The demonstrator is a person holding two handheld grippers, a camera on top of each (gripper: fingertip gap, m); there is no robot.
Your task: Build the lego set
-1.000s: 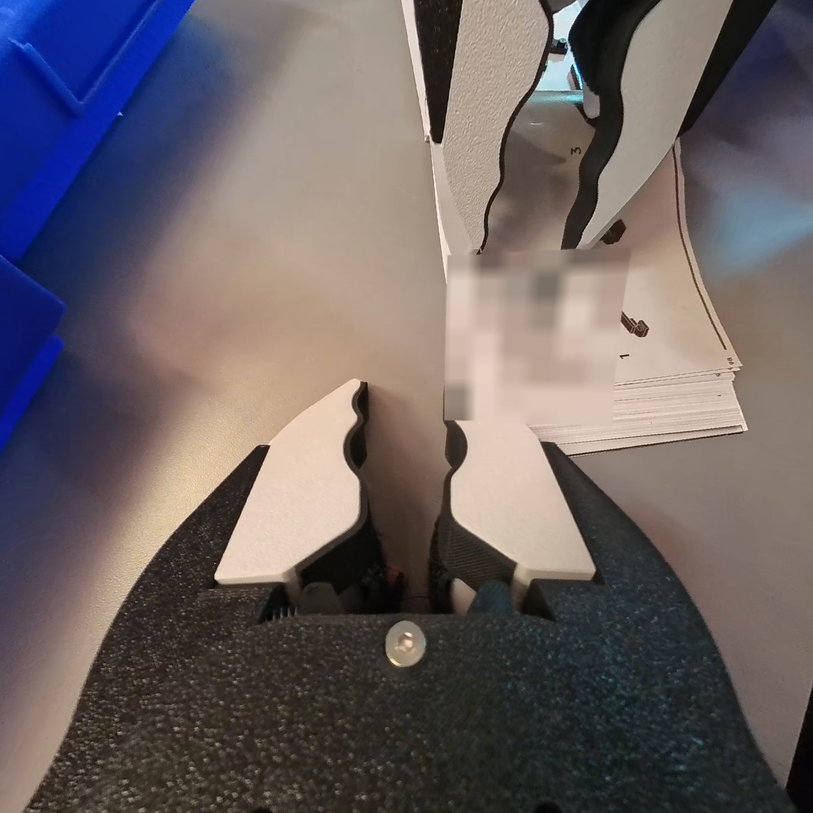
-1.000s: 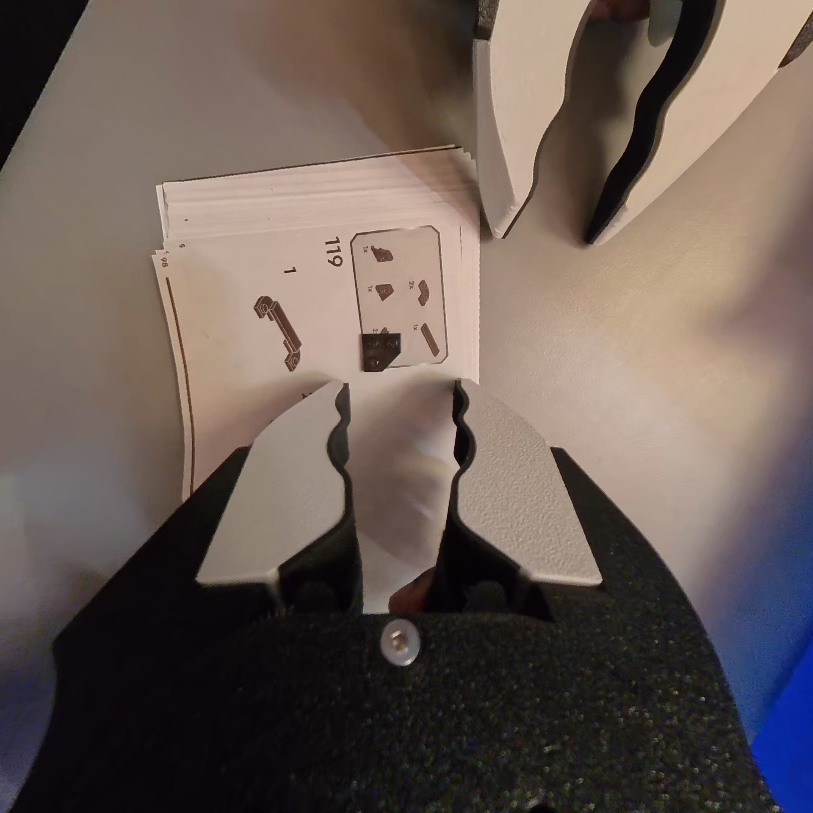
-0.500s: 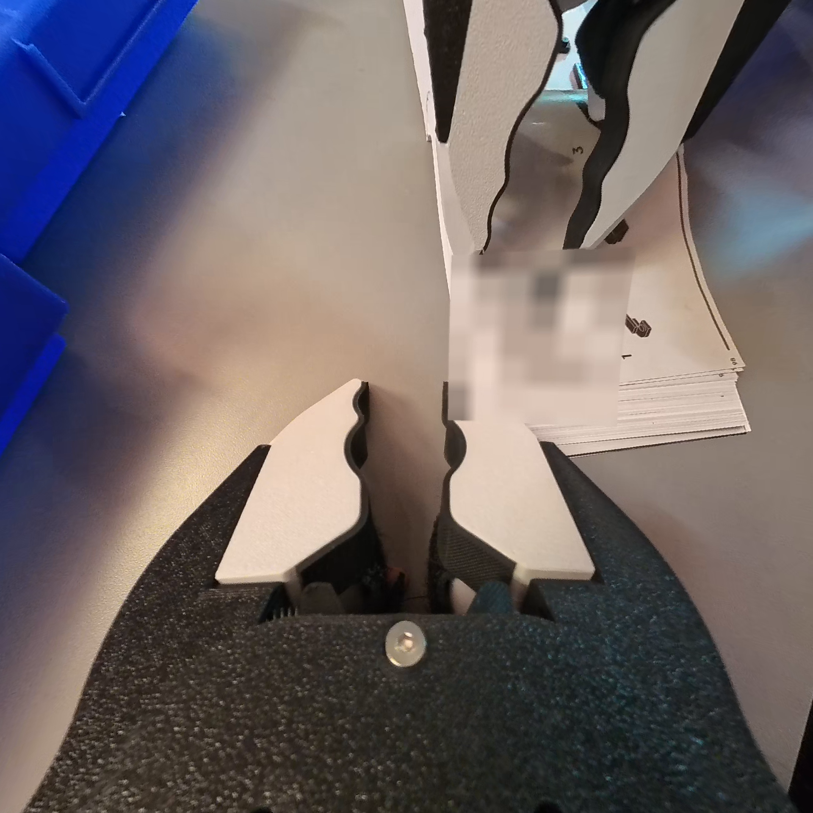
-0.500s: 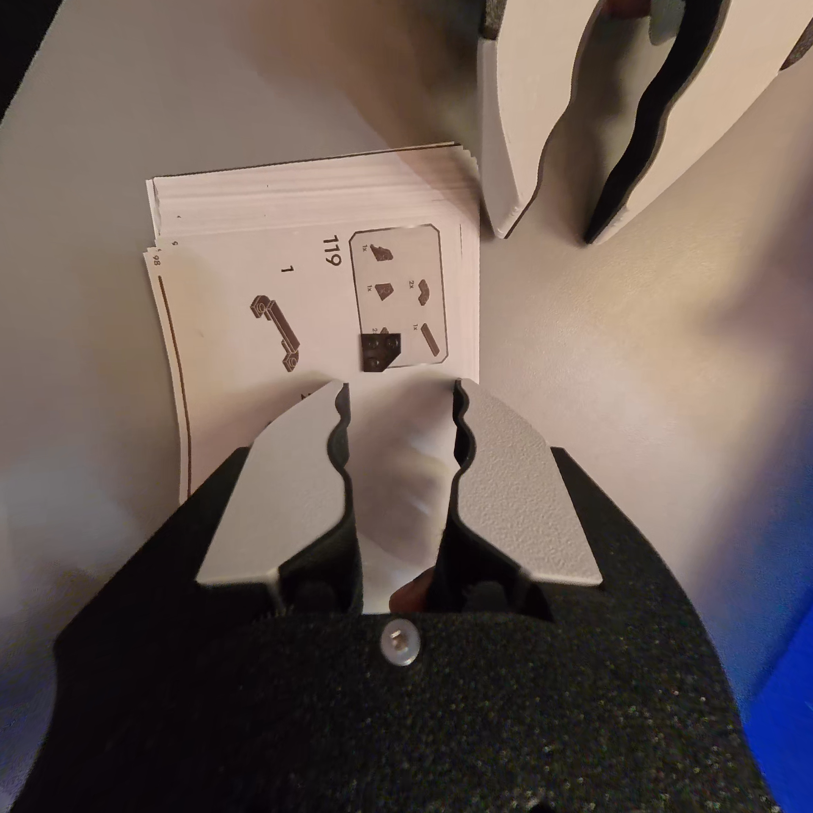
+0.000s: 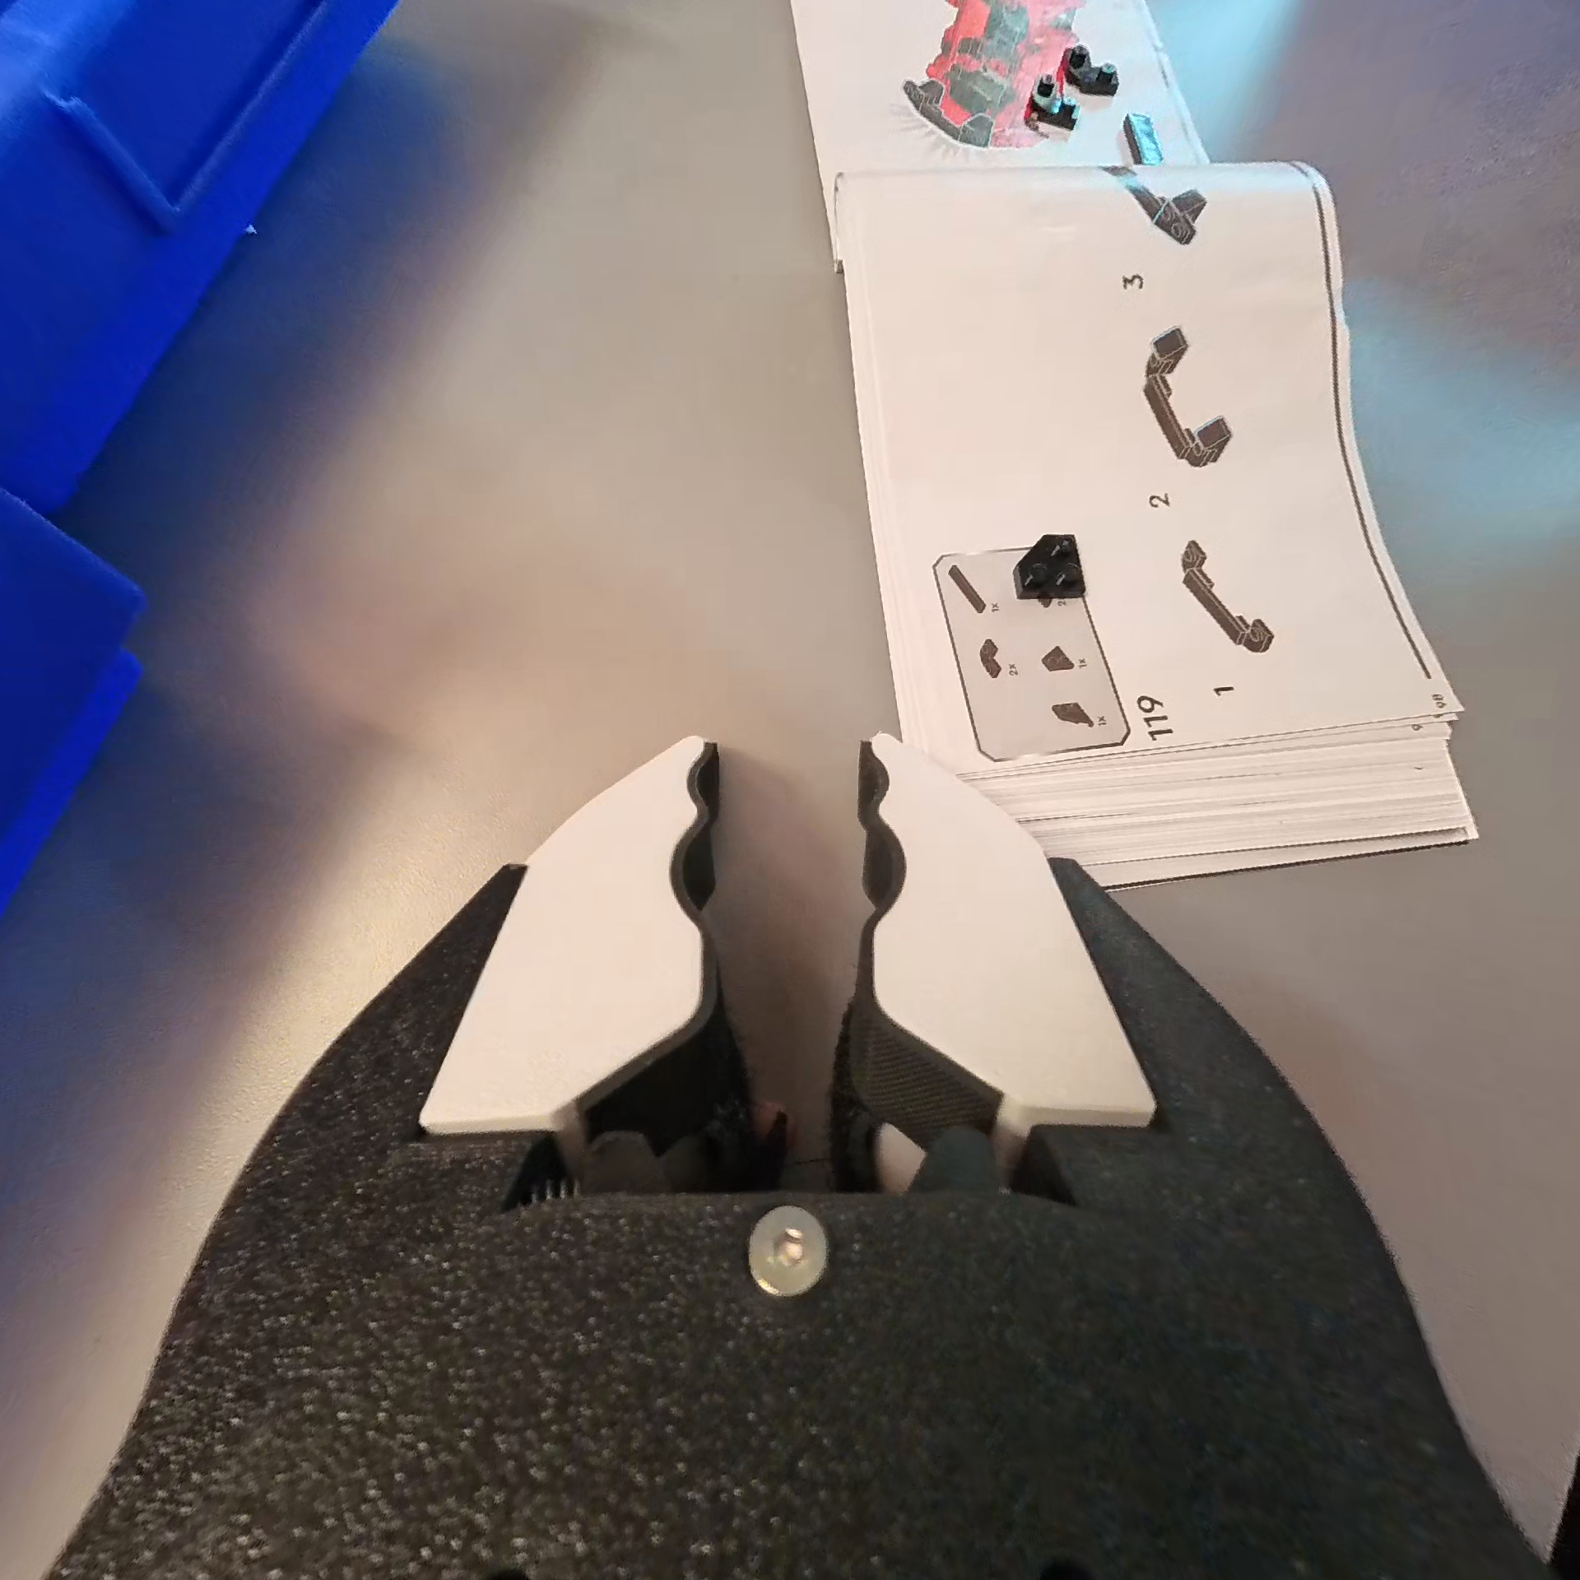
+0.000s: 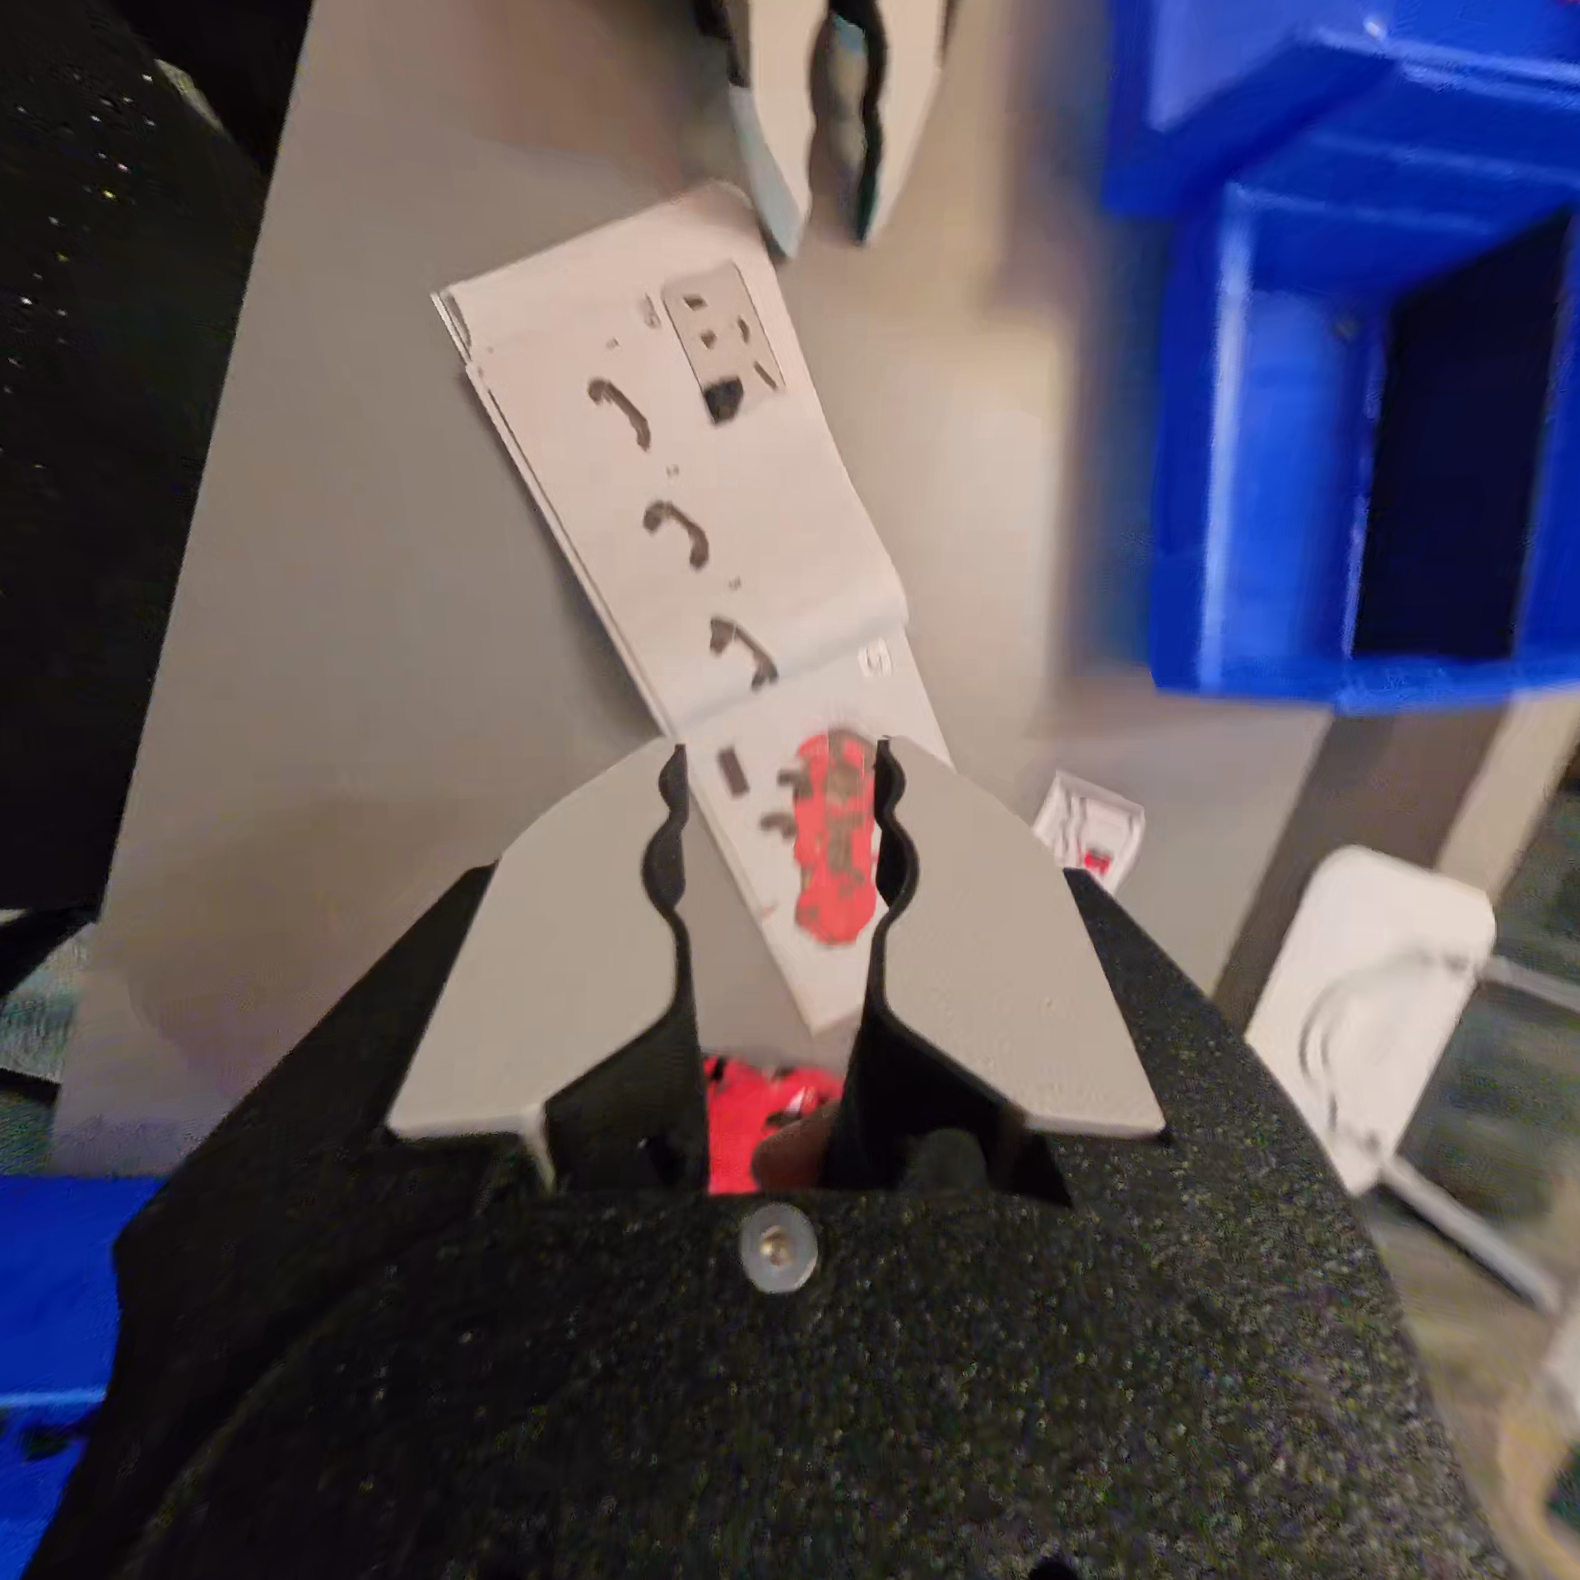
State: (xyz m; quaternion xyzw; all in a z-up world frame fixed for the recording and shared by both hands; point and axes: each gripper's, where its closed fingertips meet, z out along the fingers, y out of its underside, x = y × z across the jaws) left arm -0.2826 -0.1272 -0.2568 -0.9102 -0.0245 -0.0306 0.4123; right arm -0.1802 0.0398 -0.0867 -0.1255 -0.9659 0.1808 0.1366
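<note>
So the small black lego piece [image 5: 1048, 567] sits flat on the near corner of the open instruction booklet [image 5: 1111, 427], on the grey table [image 5: 513, 513]. From my left gripper [image 5: 788, 752] it's ahead and off to the right, pretty near, jaws parted and empty. My right gripper [image 6: 778, 752] is much farther from it, also parted and holding nothing, so lefty's nearer.
</note>
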